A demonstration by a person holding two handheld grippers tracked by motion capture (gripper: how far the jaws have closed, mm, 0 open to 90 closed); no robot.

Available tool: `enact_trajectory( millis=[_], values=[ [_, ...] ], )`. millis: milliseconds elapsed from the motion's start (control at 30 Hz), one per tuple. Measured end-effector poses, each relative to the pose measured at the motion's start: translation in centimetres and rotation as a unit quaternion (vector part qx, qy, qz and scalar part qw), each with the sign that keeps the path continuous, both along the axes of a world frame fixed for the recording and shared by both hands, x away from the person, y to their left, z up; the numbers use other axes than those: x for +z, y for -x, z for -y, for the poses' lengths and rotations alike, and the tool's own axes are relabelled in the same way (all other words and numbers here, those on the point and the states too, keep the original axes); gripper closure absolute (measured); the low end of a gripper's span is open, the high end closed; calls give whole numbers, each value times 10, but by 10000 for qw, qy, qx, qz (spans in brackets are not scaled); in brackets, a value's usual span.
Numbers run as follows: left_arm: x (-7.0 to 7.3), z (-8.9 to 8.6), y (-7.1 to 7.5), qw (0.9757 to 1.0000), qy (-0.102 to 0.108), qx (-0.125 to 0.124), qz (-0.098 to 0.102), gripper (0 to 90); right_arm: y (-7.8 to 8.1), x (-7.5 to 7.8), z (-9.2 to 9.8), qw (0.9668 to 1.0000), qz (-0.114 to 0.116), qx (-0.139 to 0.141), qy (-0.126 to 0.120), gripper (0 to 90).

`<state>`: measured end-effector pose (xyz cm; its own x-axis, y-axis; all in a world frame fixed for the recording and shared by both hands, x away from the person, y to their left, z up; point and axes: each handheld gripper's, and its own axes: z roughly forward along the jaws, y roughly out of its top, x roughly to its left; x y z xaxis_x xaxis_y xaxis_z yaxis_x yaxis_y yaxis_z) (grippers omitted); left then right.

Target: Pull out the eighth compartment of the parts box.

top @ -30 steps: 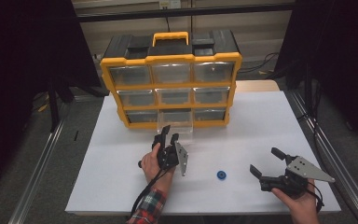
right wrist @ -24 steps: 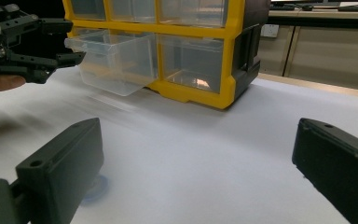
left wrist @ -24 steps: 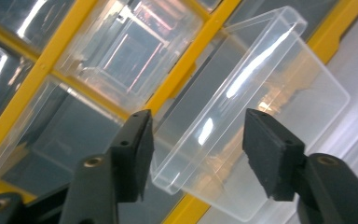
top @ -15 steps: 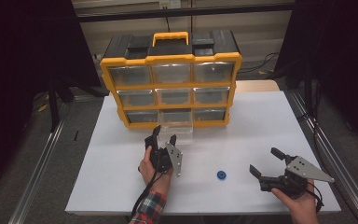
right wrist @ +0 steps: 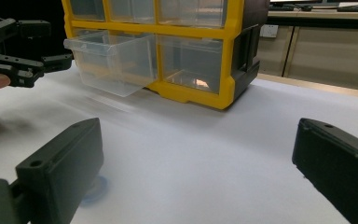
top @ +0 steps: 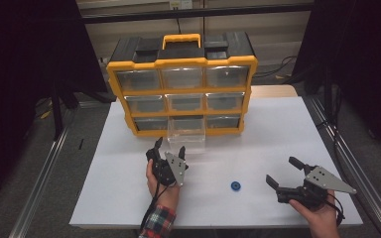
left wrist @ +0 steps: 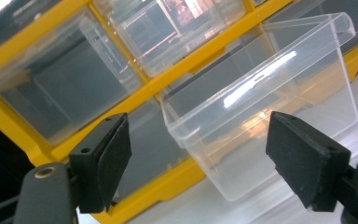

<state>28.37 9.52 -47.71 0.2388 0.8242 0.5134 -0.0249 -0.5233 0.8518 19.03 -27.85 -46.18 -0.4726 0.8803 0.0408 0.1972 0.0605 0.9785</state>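
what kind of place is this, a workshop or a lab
Probably a lab recording bench: a white-covered table on metal rails, dark curtains at both sides, and a yellow parts organiser with one clear drawer pulled out.

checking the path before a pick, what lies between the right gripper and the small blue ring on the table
Nothing: in the high view, only bare white table separates the open right gripper from the blue ring. In the right gripper view, the ring sits just behind one finger.
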Motion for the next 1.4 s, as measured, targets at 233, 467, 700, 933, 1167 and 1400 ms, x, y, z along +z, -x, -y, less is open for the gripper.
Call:
enact_trajectory(
  millis=[233, 467, 700, 933, 1167, 1400],
  values=[
    [1, -5, 2, 9989, 437, -34, -176, 178, 0, 0, 0, 10000, -3, 1, 16, 13],
    [4, -9, 5, 9938, 1022, -198, -380, 134, -1, 0, -2, 10000, 17, -16, 13, 13],
    [7, -11, 8, 9874, 1379, -402, -658, 107, -3, 0, -2, 10000, 8, 12, 7, 12],
    [9, -13, 9, 9771, 1798, -642, -939, 70, -4, 0, -3, 10000, 32, 21, 4, 12],
    [9, -9, 9, 9662, 2074, -913, -1230, 51, -5, 1, -4, 10000, 45, 25, 22, 12],
    [11, -4, 10, 9571, 2146, -1240, -1503, 42, -5, 2, -3, 10000, 26, -10, -25, 9]
  ],
)
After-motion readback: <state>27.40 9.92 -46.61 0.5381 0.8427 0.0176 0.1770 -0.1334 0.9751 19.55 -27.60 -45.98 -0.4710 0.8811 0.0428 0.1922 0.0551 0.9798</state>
